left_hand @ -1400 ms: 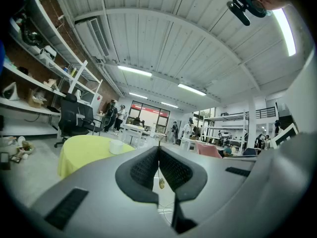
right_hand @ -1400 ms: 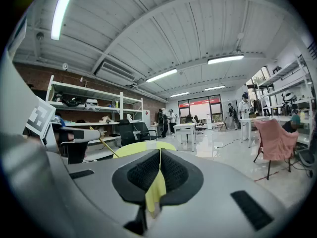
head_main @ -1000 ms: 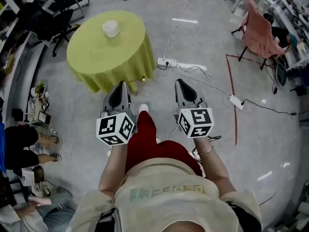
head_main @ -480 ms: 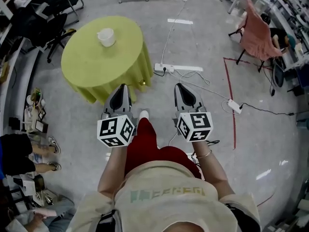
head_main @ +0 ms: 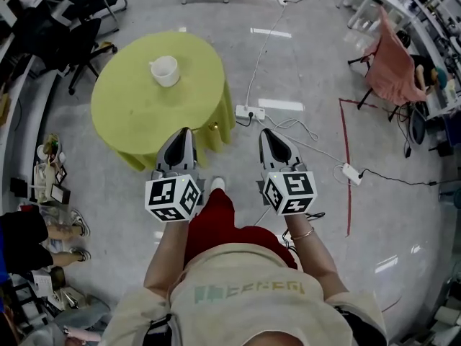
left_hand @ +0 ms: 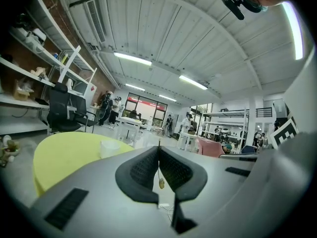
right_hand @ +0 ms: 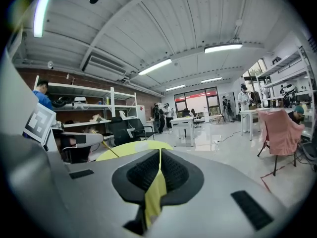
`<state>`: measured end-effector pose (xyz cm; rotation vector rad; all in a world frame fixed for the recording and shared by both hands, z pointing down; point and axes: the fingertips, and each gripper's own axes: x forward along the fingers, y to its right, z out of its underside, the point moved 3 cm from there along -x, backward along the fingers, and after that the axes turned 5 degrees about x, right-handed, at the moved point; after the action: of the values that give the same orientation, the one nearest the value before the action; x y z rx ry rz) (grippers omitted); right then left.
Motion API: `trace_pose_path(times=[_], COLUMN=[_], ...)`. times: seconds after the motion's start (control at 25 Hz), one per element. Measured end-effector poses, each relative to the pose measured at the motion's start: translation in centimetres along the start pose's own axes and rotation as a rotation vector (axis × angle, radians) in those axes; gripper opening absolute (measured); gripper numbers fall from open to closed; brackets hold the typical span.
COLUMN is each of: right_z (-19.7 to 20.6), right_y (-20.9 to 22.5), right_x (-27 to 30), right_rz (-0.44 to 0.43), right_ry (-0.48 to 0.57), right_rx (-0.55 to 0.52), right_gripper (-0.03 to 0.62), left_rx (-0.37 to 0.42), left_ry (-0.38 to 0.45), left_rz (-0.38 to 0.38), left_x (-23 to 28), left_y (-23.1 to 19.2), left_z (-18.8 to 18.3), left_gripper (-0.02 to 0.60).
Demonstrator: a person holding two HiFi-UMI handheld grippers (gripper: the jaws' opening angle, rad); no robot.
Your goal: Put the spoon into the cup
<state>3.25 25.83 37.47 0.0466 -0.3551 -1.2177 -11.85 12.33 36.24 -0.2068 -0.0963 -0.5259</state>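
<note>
- Cup point(head_main: 165, 71) stands well beyond the left gripper point(head_main: 181, 132), whose jaws are pressed together on nothing.
- Right gripper point(head_main: 268, 132), beside it, is likewise clenched and empty.
- Round green-clothed table point(head_main: 133, 114) lies just past the left gripper.
- Upright, mouth up, the white cup sits on the table's far half.
- Power strip point(head_main: 250, 112) lies on the floor right of the table.

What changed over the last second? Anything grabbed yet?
The person has walked closer to the round table: it and the cup on it have slid down the head view toward the grippers. Nothing was taken hold of or let go. The left gripper and right gripper stayed shut and empty, side by side. No spoon is in view.
</note>
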Motion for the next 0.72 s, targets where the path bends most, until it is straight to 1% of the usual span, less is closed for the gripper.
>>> trace_pose_path(times=[0.36,0.72], right_z=[-2.0,-2.8], right_y=[-0.2,0.6], right_x=[9.0,15.4], right_rz=[0.023,0.036], right_ry=[-0.005,-0.025], right_rx=[-0.001,0.010], right_gripper=[0.037,0.038], left_rx=[-0.002,-0.009], left_ry=[-0.026,-0.034], left_rz=[0.008,0.025], left_x=[7.0,12.5], left_y=[-6.2,-9.6], left_z=[-1.5,-2.2], left_gripper=[0.025,0.025])
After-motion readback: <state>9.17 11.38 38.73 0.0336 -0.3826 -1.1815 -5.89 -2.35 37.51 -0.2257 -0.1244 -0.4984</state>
